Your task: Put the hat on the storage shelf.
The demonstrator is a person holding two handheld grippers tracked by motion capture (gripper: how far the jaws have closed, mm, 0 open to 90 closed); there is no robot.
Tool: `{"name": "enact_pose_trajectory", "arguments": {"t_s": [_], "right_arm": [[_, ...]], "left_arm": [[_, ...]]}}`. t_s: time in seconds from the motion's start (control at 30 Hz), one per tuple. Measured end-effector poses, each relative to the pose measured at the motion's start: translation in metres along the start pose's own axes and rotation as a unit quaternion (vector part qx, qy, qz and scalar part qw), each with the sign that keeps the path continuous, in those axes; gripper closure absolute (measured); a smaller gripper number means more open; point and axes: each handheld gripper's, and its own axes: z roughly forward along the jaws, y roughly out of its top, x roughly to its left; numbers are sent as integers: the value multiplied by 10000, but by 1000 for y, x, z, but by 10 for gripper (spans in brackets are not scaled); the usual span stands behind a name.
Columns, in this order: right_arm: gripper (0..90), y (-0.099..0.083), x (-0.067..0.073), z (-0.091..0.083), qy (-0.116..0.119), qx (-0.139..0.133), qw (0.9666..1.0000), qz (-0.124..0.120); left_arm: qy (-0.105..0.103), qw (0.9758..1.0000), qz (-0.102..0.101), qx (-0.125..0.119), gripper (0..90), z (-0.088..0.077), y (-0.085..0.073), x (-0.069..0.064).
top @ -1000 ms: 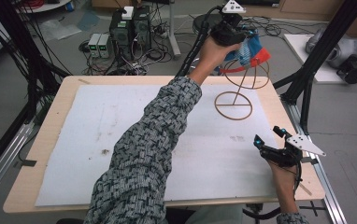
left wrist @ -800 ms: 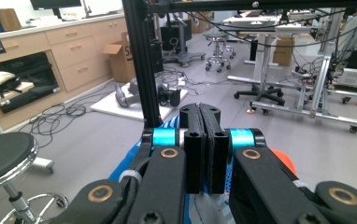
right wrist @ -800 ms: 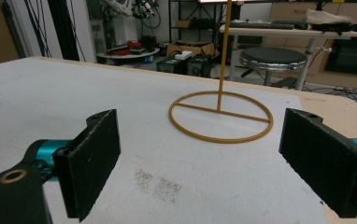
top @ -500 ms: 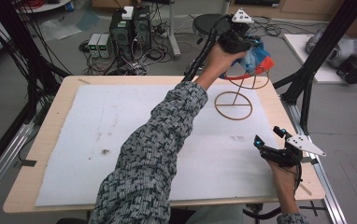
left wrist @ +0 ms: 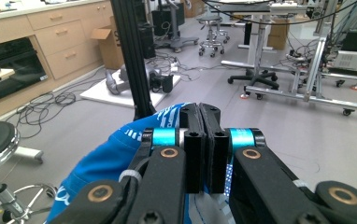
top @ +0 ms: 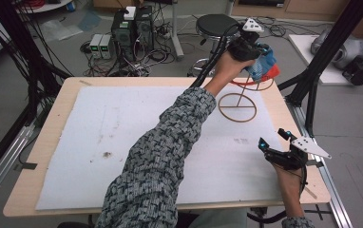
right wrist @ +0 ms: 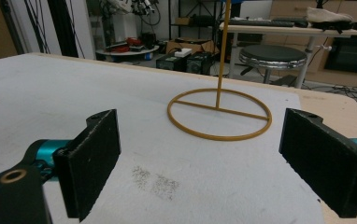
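Gripping a blue cap (top: 264, 64) in the left tongs (top: 260, 61), jaws pinched fully together on its fabric, high over the far right of the tabletop (top: 65, 102), right at the top of the wire stand (top: 239, 102). Probably handling light, soft and floppy, sagging from one pinch; taking hold at the stiffer brim or a seam looking safest. Resting the right tongs (top: 275, 142) wide open and empty at the near right edge.
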Motion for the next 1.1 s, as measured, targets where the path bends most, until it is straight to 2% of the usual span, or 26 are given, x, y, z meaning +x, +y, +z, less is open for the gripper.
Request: {"name": "enact_pose_trajectory", "arguments": {"t_s": [0.17,0.23,0.47,0.67,0.93,1.1], "right_arm": [[118,0,-1,0,-7,4,10000,-2],[118,0,-1,0,-17,42,10000,28],[118,-1,-1,1,-10,47,10000,14],[118,-1,-2,1,-17,63,10000,20],[118,-1,-2,1,-15,45,10000,12],[118,-1,-2,1,-23,55,10000,24]], "left_arm": [[-35,10000,14,48,881,4,-3,-2],[-68,10000,-50,26,881,5,-4,-2],[-78,10000,-51,-36,880,8,-5,-3],[-82,9999,119,-57,880,11,-4,-9],[-68,9995,209,-205,880,15,-1,-11],[-49,9995,73,-300,880,16,-1,-2]]}}
